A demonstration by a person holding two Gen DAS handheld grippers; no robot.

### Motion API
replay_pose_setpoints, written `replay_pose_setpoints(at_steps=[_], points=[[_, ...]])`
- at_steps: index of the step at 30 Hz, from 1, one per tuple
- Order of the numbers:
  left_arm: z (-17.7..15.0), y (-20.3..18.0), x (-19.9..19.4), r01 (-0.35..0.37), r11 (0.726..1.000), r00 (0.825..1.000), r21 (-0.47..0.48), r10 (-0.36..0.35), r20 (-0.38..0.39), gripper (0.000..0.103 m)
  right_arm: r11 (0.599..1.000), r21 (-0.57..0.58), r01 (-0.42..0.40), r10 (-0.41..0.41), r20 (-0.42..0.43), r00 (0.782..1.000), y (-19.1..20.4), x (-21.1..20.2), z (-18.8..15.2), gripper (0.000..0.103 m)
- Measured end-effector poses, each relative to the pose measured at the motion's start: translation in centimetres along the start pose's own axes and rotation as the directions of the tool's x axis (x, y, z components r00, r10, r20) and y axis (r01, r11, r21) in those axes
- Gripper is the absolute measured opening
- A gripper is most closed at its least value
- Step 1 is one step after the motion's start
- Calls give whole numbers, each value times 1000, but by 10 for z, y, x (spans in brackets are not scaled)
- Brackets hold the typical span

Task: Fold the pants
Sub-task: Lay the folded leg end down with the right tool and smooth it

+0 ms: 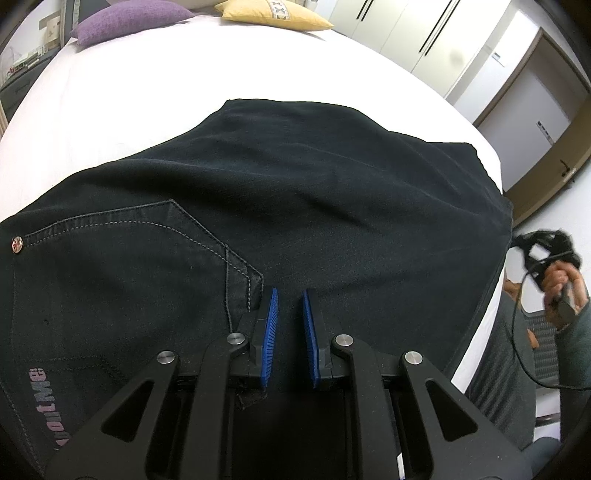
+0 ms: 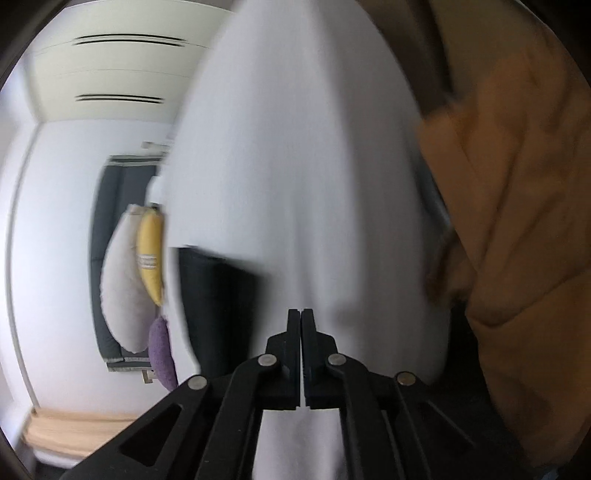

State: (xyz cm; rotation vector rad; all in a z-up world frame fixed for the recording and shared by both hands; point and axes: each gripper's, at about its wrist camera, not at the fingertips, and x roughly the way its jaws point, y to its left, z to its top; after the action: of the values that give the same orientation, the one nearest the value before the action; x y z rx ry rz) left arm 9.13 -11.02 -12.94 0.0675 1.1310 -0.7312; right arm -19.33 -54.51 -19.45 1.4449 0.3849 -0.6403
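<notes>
The left gripper [image 1: 287, 295] hangs over the dark pants [image 1: 295, 206], which lie spread on the white bed [image 1: 129, 92]. Its blue pads [image 1: 270, 332] stand a narrow gap apart, with the dark cloth showing between them; whether they pinch a fold cannot be told, since the fabric directly under the fingers is too dark to read. Just to the left of that gripper lies a back pocket [image 1: 129, 258] with pale stitching, and further left, at the pocket's corner, a small copper rivet [image 1: 17, 243]. Ahead of the fingers the pants run out flat to a straight far edge. Beyond that edge — well past the cloth — a purple cushion [image 1: 129, 20] and a yellow cushion [image 1: 277, 14] rest at the head of the bed.

The right gripper [image 2: 301, 314] is closed finger to finger with nothing between its tips. In the blurred right wrist view, white sheet fills the space ahead of it, and the pants show as a dark strip to its left. In the left wrist view, a hand [image 1: 557, 284] off to the right of the bed holds this gripper's handle.
</notes>
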Motion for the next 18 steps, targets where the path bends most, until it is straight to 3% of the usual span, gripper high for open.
replay_pose_setpoints(at_steps=[2,3,4,5,7,9,10,11,12,13,14,16,18], points=[[0,-1,0,-4,1000,1000,4,4,1,14,992,-89,-91,91,-8,996,32,-1,1,6],[-1,-1,1,-4,1000,1000,4,4,2,14,978,-120,-170,164,-56,985,52,4,-2,9],[-1,-1,1,-2,1000,1000,0,2,3,14,967,-136,-217,205,-94,974,66,11,-5,24],[-1,0,0,-1,1000,1000,-3,1,4,14,943,-173,-285,259,-160,953,89,24,-12,51],[-1,0,0,0,1000,1000,-6,0,4,14,914,-213,-345,292,-243,925,114,43,-28,72],[-1,0,0,1,1000,1000,-5,-1,2,14,896,-219,-385,294,-357,887,129,77,-45,73],[-1,1,0,5,1000,1000,-6,-5,1,14,905,-201,-375,278,-388,879,125,93,-50,73],[-1,2,0,9,1000,1000,-9,-9,2,14,923,-185,-337,248,-383,890,116,104,-50,73],[-1,3,-1,15,1000,1000,-12,-15,4,14,950,-170,-263,190,-358,914,99,117,-46,67],[-1,6,-3,22,1000,1000,-19,-22,4,14,966,-149,-214,153,-337,929,81,123,-39,29],[0,7,-5,27,999,1000,-27,-27,1,14,977,-131,-166,118,-317,941,65,123,-32,0],[3,12,-12,32,998,999,-56,-33,-10,14,987,-73,-145,129,-194,972,40,102,-15,0],[9,14,-25,16,998,1000,-65,-16,6,14,990,-139,-35,25,-71,997,46,79,-6,0]])
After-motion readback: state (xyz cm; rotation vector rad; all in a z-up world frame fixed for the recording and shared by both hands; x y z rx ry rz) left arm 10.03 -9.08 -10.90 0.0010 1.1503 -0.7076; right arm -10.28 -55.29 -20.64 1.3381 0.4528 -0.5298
